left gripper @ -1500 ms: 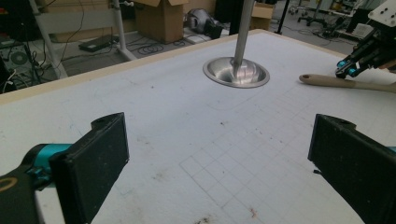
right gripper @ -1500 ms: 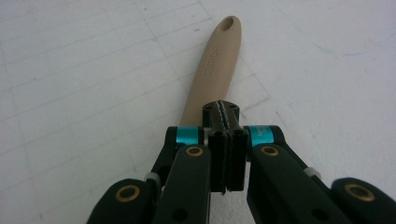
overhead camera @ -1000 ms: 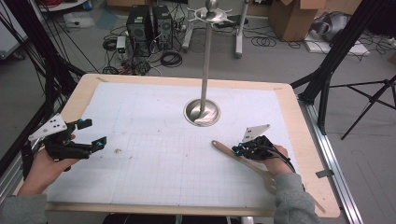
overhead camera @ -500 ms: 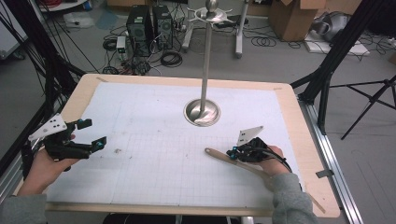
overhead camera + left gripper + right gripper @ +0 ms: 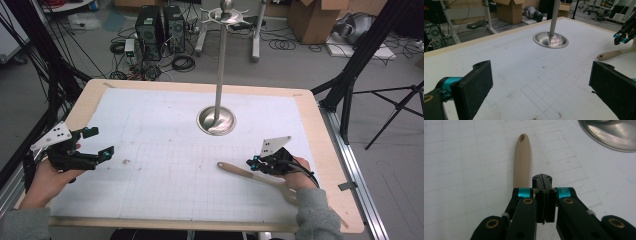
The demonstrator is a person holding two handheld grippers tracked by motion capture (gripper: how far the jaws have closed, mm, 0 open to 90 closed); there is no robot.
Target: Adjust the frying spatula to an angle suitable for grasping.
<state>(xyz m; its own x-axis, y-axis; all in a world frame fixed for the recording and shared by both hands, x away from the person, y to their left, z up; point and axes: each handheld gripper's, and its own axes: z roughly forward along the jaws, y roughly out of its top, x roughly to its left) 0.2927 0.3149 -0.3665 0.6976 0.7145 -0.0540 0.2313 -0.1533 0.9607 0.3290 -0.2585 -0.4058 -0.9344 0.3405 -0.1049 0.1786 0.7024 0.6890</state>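
While shut, right tool [image 5: 543, 195] hovers just above wooden spoon [image 5: 522, 162] handle.

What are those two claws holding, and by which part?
Apparently nothing. The left gripper is open and empty; the right gripper is shut, the wooden utensil's handle lying beside its jaws, not between.
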